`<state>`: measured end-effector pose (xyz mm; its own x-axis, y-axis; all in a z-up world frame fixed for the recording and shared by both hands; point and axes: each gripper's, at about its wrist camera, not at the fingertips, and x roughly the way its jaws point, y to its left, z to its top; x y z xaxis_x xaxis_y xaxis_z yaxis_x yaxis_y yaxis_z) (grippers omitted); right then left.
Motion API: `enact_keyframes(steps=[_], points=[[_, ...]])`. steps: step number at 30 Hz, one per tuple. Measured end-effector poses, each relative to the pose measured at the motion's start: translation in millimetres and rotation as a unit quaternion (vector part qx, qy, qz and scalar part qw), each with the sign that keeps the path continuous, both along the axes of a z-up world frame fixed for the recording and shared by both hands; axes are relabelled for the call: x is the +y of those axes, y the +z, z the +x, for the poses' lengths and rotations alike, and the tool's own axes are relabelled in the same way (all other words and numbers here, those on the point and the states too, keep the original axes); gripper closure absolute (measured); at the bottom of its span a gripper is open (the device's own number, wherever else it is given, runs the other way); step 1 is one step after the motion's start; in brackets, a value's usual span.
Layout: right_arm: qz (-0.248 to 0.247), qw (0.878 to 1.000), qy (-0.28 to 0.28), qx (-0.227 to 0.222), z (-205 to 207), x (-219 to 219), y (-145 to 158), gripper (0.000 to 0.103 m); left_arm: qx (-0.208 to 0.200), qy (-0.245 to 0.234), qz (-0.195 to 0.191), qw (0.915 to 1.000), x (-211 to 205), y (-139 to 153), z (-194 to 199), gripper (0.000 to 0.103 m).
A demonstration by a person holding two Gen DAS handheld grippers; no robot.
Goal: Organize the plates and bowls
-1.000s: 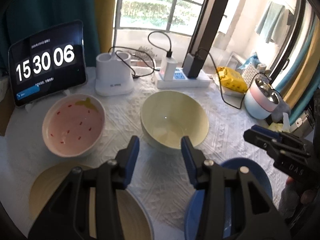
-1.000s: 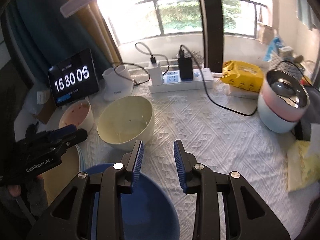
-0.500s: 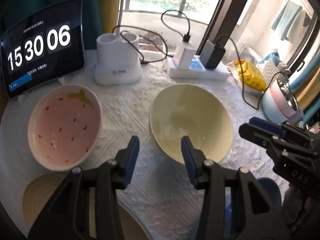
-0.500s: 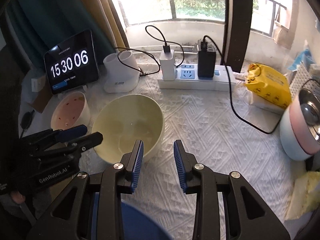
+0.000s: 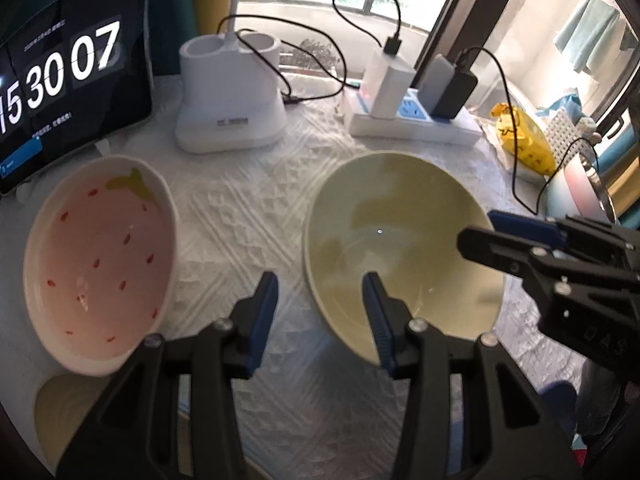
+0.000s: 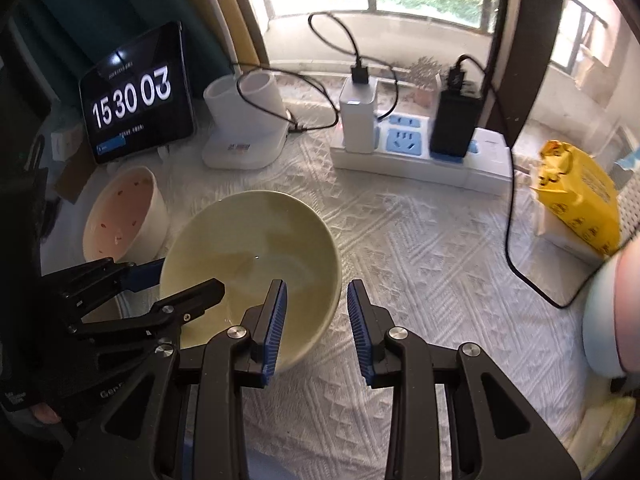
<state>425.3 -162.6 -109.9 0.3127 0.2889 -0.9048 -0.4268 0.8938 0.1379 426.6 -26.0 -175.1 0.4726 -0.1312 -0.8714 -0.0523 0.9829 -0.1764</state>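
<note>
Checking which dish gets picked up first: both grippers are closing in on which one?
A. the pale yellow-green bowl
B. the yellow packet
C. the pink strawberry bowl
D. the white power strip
A: the left gripper and the right gripper each straddle the rim of the pale yellow-green bowl, jaws open.

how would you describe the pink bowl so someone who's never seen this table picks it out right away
Start at the tablet clock at the table's back left edge; directly in front of it, on the white tablecloth, sits the pink bowl. Its neighbour, the yellow-green bowl, is plain, whereas this one has red seed specks and a green leaf mark inside, like a strawberry.
</note>
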Motion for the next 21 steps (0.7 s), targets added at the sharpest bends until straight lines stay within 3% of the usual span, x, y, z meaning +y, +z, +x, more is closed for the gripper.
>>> enact_keyframes(steps=[9,17,21], points=[[-0.018,0.998,0.043,0.051,26,15,-21,0.07,0.022,0.007,-0.008,0.9997,-2,-8,10,0.058],[-0.02,0.992,0.07,0.102,36,25,-47,0.07,0.024,-0.025,-0.02,0.9992,-8,-12,17,0.058],[-0.016,0.993,0.068,0.098,40,20,-49,0.084,0.022,-0.031,-0.019,0.9991,-12,-14,19,0.058]])
